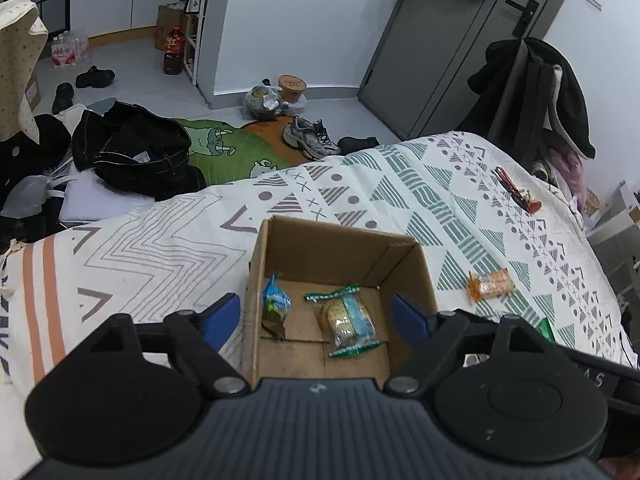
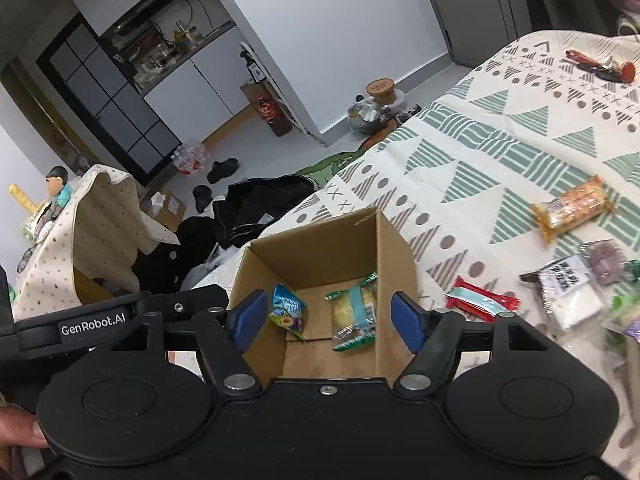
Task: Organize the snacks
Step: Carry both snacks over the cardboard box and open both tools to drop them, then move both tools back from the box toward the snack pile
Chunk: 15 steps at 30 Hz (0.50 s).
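Observation:
An open cardboard box (image 1: 276, 248) (image 2: 320, 244) sits on the patterned bedspread. Inside lie a blue-green snack packet (image 1: 275, 303) (image 2: 288, 310) at the left and a clear green-edged cracker packet (image 1: 348, 319) (image 2: 354, 314) in the middle. My left gripper (image 1: 318, 316) hovers over the box, open and empty. Over the same box my right gripper (image 2: 328, 320) also stands open with nothing between its fingers. An orange cracker packet (image 1: 491, 284) (image 2: 574, 206) lies on the bed right of the box. A red-and-blue wrapper (image 2: 482, 300) and several other packets (image 2: 576, 286) lie near the right gripper.
The bedspread (image 1: 168, 240) covers the bed. A red keychain bundle (image 1: 518, 194) (image 2: 600, 65) rests at its far side. Black clothes (image 1: 132, 148), shoes (image 1: 312, 136) and bottles (image 1: 174, 50) clutter the floor beyond. The left gripper's black body (image 2: 100, 322) shows in the right wrist view.

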Available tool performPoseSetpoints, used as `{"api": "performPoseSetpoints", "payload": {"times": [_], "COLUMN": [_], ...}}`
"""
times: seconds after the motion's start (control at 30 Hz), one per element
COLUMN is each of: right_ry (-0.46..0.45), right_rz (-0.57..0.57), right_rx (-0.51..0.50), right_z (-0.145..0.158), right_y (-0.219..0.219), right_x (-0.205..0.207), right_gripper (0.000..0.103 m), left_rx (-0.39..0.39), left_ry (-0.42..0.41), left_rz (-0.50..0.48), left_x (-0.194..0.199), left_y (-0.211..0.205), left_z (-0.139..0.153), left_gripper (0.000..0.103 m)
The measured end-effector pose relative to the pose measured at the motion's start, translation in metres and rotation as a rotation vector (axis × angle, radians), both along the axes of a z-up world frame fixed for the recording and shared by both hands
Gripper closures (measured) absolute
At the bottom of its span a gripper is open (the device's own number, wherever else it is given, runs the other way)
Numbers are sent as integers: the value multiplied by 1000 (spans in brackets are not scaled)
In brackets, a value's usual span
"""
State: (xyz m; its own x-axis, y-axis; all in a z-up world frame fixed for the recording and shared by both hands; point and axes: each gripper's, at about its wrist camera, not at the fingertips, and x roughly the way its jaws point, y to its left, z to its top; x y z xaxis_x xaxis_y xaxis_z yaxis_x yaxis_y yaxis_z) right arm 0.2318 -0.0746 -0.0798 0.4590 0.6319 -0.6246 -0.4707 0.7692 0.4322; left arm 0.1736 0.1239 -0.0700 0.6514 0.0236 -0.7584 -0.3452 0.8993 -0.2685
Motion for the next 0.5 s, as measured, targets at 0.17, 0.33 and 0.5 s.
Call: {"api": "performPoseSetpoints", "payload": {"times": [0.17, 0.33, 0.5], "right_ry": [-35, -53, -81], "right_rz": [-21, -49, -54], "right_rx": [-33, -22, -13], "right_z": [16, 29, 43], "right_y": [-20, -51, -74], "right_x": [-9, -14, -19], "right_gripper": [27, 21, 12], "left_rx": [14, 38, 45], "left_ry": [-3, -17, -36], "left_rz": [6, -7, -4], "left_x": [-10, -19, -26], "left_y": [-13, -30, -46], "left_z": [10, 22, 34], "left_gripper": [18, 10, 3]}}
